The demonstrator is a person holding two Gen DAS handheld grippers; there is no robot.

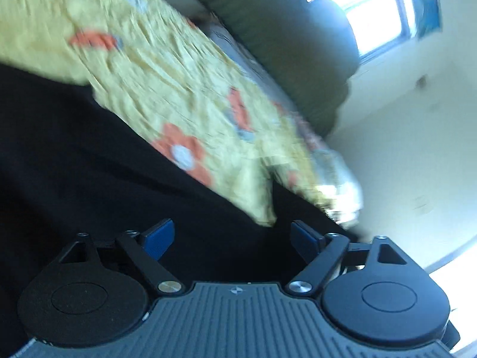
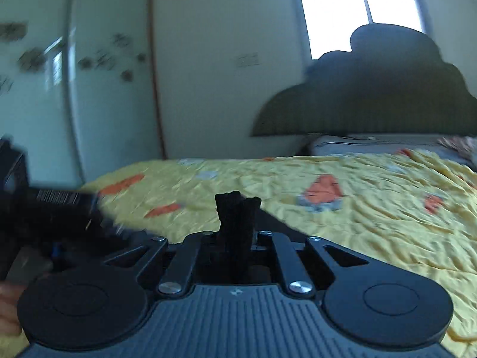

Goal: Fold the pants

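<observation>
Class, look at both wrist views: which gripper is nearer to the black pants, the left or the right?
Right. The right gripper is shut on a bunch of the black pants; the left gripper is open just above them, gripping nothing.

Motion blurs the bedspread (image 1: pixel 167 68); black pants (image 1: pixel 89 179) run off-frame.

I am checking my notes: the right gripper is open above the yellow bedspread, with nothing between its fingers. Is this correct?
Not quite. The right wrist view shows the right gripper shut on a bunch of the black pants, above the yellow bedspread.
</observation>
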